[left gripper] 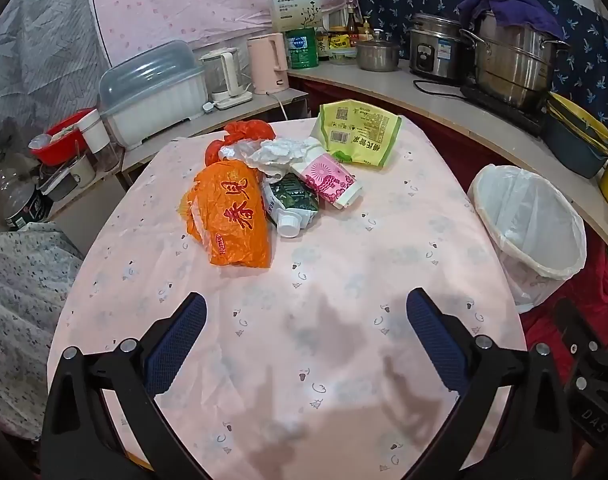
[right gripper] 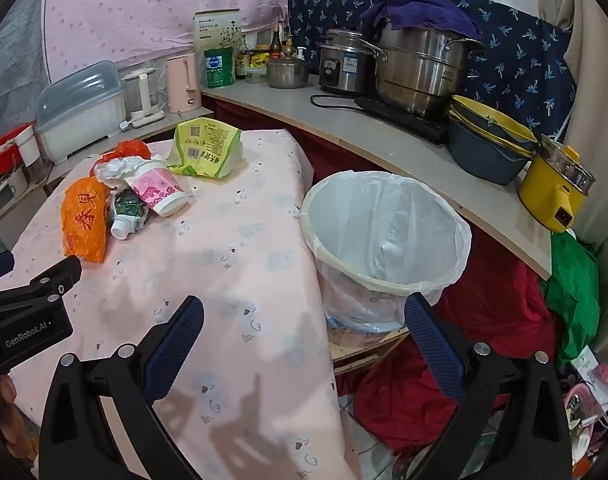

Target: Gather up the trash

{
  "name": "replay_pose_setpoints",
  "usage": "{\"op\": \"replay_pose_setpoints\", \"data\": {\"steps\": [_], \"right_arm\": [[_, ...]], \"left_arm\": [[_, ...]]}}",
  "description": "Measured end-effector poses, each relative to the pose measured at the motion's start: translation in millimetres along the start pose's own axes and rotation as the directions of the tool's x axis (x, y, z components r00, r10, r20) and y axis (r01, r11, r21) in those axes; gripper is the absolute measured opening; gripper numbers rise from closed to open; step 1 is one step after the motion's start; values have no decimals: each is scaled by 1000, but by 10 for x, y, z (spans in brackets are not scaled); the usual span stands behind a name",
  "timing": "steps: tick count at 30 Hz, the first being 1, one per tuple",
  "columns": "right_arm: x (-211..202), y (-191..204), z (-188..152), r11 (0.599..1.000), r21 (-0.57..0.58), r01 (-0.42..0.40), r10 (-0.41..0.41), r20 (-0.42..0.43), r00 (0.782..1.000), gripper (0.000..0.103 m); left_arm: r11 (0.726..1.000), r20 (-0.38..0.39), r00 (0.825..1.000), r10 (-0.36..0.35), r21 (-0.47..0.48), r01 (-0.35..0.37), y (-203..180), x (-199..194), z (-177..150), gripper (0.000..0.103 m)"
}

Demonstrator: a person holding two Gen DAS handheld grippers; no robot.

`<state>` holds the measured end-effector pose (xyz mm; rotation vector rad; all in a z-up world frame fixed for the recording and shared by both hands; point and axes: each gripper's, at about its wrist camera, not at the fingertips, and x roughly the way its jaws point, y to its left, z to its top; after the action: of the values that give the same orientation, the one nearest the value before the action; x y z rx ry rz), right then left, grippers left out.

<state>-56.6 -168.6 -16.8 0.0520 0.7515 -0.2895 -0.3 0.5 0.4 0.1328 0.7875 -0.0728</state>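
Observation:
Trash lies in a heap at the far middle of the pink table: an orange plastic bag, a dark green carton with a white cap, a pink paper cup on its side, crumpled white paper, a red plastic bag and a yellow-green packet. A bin with a white liner stands right of the table; it looks empty in the right wrist view. My left gripper is open and empty above the near table. My right gripper is open and empty over the table's right edge.
A curved counter behind the bin holds steel pots, a rice cooker, stacked yellow and blue bowls and a yellow cooker. A dish box and kettles stand behind the table. Red cloth lies on the floor.

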Motion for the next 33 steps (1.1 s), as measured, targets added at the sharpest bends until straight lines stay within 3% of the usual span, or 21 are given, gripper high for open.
{"op": "replay_pose_setpoints", "data": {"steps": [8,33], "right_arm": [[3,17,7,1000,-3,-2,2,1,1000,96],[17,71,4,1000,-25,17,-17,1,1000,96]], "left_arm": [[1000,16,1000,-9,2,9,6,-52,-40,96],[1000,-32,999,6,-23,-6,86,99,-65,96]]}}
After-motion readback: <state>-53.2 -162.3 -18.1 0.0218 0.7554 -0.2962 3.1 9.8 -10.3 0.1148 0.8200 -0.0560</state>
